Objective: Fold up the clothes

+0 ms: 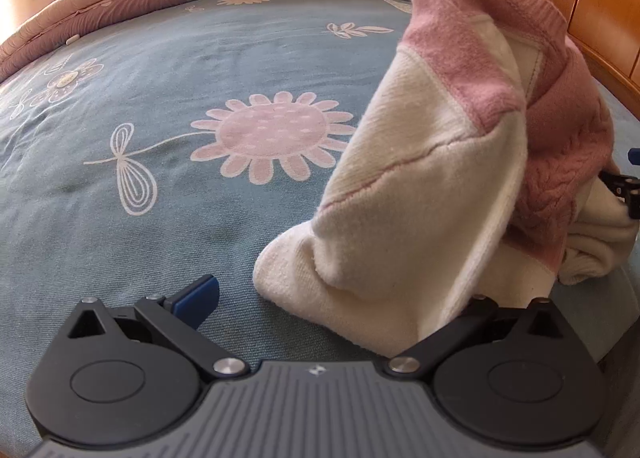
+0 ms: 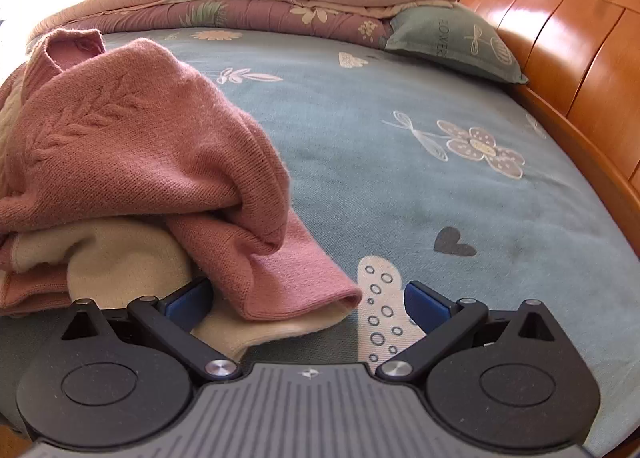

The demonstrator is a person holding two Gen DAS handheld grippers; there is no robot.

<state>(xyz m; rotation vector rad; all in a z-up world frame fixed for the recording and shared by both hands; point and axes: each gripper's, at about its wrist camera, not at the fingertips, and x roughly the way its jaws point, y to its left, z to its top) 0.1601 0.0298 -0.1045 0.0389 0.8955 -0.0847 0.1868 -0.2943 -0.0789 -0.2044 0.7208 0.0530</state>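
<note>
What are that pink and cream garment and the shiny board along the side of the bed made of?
The garment looks like soft knitted yarn, perhaps wool or acrylic: visible knit ribs, a raised leaf pattern, and a fuzzy matte surface with a cream fleecy inside. The board looks like varnished wood: orange-brown panels with carved trim and glossy window reflections, though a veneer cannot be ruled out.

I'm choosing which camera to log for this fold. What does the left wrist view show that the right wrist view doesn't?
Only the left wrist view shows the sweater's cream inside standing up in a peak, a big pink daisy print, and the right tool's tip. Only the right shows the pillow and the sweater's cuff lying between the right tool's open fingers. Both show the sweater, blue sheet, quilt and headboard.
</note>
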